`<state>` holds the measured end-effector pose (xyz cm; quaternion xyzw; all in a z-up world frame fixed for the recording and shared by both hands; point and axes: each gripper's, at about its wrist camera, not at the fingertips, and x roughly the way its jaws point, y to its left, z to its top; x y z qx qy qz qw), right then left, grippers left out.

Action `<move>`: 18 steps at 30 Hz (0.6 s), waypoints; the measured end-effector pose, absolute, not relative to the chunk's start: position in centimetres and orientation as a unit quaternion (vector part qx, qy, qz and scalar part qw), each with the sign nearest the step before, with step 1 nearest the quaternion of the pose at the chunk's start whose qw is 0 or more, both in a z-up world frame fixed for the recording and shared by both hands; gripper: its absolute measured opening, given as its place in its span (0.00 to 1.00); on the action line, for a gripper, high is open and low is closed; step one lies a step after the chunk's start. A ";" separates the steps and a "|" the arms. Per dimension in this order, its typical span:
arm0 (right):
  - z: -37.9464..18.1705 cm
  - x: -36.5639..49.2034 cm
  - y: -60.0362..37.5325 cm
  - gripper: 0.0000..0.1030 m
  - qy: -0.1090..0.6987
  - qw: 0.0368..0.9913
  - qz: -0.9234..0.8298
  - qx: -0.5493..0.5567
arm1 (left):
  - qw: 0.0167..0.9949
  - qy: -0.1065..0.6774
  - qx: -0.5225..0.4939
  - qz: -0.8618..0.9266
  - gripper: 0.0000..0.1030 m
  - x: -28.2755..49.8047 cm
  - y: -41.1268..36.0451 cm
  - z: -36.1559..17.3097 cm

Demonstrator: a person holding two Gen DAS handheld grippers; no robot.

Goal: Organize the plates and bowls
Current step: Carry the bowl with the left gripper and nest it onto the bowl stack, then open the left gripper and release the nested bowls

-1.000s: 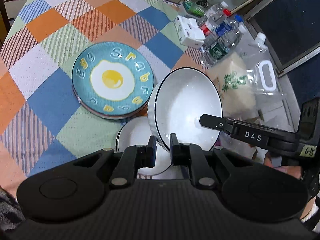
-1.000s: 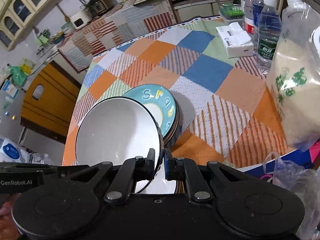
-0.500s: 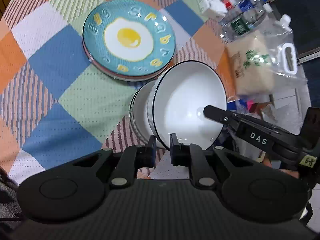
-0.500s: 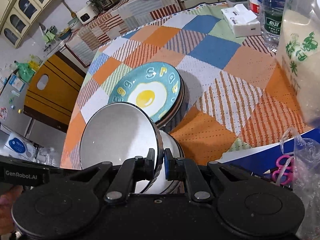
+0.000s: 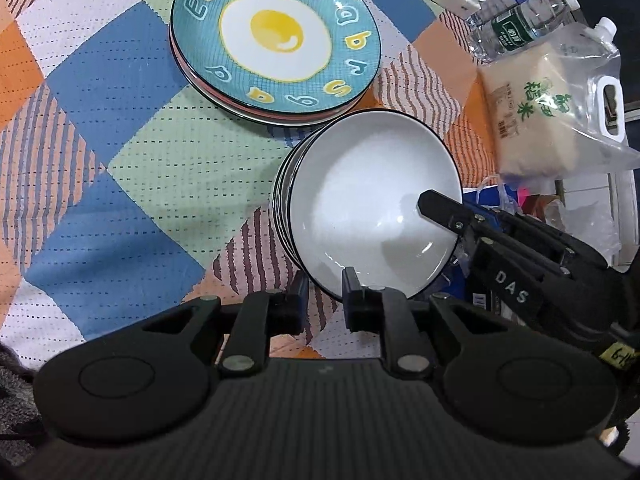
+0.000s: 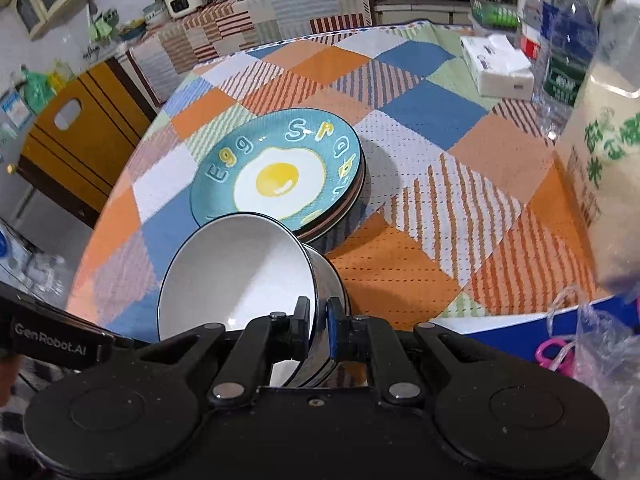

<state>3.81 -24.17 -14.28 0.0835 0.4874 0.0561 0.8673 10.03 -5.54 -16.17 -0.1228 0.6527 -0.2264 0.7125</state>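
Observation:
A white bowl with a black rim (image 5: 368, 200) sits nested in a stack of like bowls at the table's near edge; it also shows in the right wrist view (image 6: 236, 276). My left gripper (image 5: 325, 283) has its jaws on either side of the bowl's near rim, with a small gap showing. My right gripper (image 6: 319, 312) is shut on the rim's opposite side; its finger (image 5: 444, 210) reaches into the bowl. A stack of plates topped by a teal fried-egg plate (image 5: 276, 36) lies just beyond the bowls, seen too in the right wrist view (image 6: 276, 172).
A bag of rice (image 5: 548, 108), water bottles (image 5: 516, 20) and a tissue pack (image 6: 496, 66) stand at the table's right side. The checked tablecloth (image 5: 120, 168) covers the table. A plastic bag (image 6: 592, 344) hangs off the near edge.
Both grippers have lowered the white bowl into the stack of bowls next to the plates. The left jaws have parted slightly around the rim.

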 end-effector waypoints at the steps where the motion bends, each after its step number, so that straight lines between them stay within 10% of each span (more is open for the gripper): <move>1: -14.3 3.8 -23.9 0.12 0.486 0.869 0.056 0.073 | 0.713 0.652 -0.121 -0.226 0.15 10.0 -5.6 -16.2; 18: -9.6 0.2 -22.5 0.21 0.434 0.896 0.086 -0.033 | 0.729 0.623 -0.092 -0.267 0.22 7.9 -4.9 -12.0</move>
